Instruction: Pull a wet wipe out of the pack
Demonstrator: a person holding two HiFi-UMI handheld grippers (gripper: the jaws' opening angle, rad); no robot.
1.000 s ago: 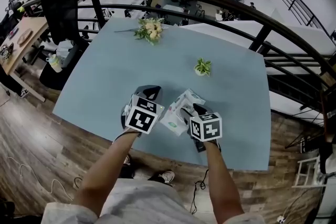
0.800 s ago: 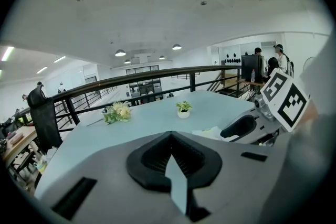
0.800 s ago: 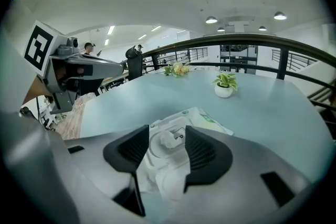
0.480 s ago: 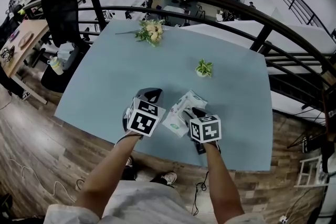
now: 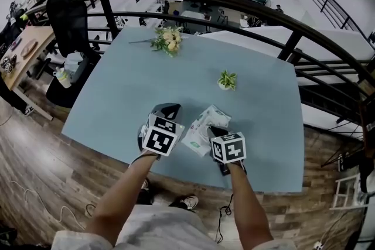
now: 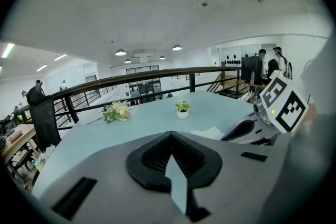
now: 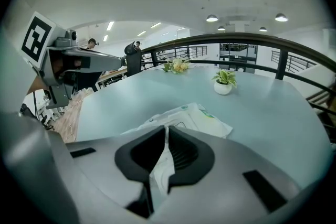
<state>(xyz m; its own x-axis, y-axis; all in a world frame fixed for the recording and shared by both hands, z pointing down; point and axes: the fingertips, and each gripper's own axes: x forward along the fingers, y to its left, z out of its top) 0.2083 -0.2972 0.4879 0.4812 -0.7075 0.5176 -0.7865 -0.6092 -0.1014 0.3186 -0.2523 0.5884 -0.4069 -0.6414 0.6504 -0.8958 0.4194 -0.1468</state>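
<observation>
Right gripper view tells the change: the right gripper [image 7: 166, 132] has just been closing, and its black fingers [image 7: 185, 150] now stand nearly together with a thin white fold pinched between them. That fold runs out of the near edge of the pack [image 7: 191, 117], which lies flat on the tabletop [image 7: 273, 107] just above the fingers in the frame. I take it for the wet wipe [image 7: 161, 170], though it could be a flap of the wrapper. For the task this reads as the grab made and the pull not yet done, since no sheet is drawn clear of the pack.

Head view puts the pack [image 5: 202, 124] at lower centre, close to the tabletop's near edge. The right gripper [image 5: 208, 130] is at its lower right end and the left gripper [image 5: 166, 108] just beside its left end; whether the left one touches it cannot be made out. Left gripper view shows that gripper's fingers [image 6: 149, 157] closed to a point with nothing between them, so the pack looks unpinned and may lift along with the wipe.

The fingers hide the pack's opening, so what remains inside is unseen. A small white pot [image 5: 226, 81], above and right of centre, holds a green plant. A bunch of flowers [image 5: 167, 38] lies loose near the upper edge of the tabletop, in no container
</observation>
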